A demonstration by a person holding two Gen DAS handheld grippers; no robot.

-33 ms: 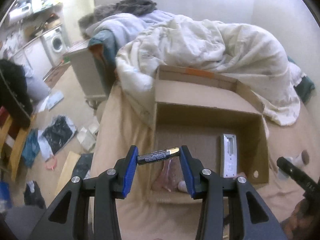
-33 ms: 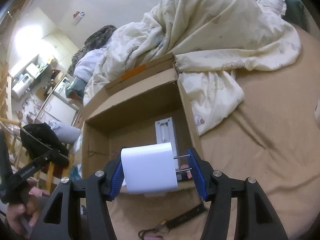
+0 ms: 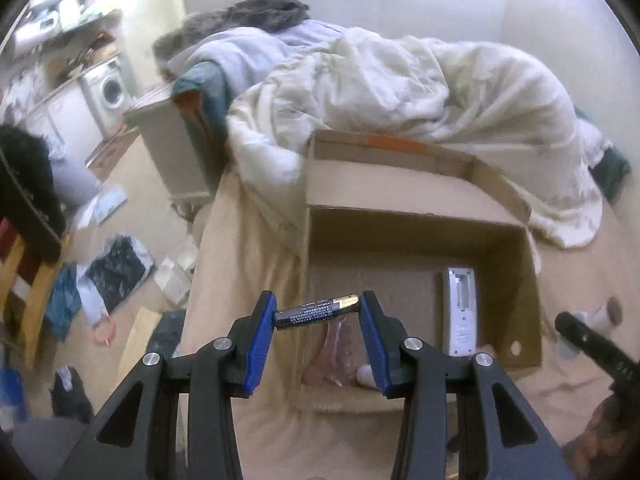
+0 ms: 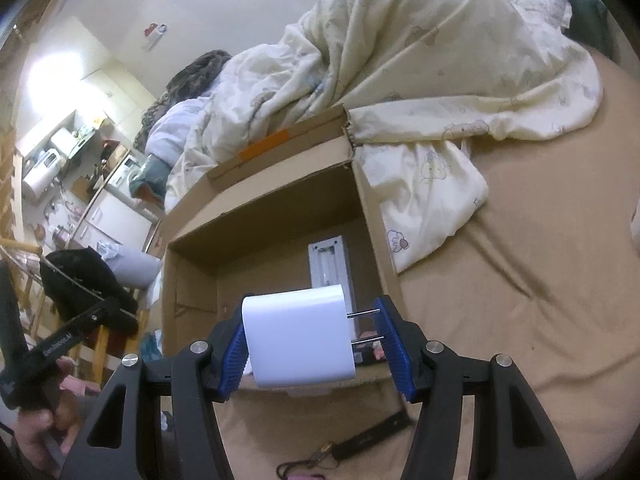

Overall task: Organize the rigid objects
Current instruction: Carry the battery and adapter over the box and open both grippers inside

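Note:
My left gripper [image 3: 318, 314] is shut on a black and gold battery [image 3: 316, 311], held end to end across the pads above the near left part of an open cardboard box [image 3: 528, 256]. My right gripper [image 4: 310, 340] is shut on a white plug adapter [image 4: 298, 338], its two prongs against the right pad, above the near edge of the same box [image 4: 168, 280]. In the box lie a grey remote with an open battery bay [image 3: 460, 312], also in the right wrist view [image 4: 330, 270], and a pink packet [image 3: 336, 352].
The box sits on a beige bed sheet [image 4: 520, 320]. A rumpled cream duvet [image 3: 420, 92] lies behind it. A black strip with a cord [image 4: 372, 436] lies on the sheet before the box. Clothes and bags litter the floor [image 3: 116, 268] at the left.

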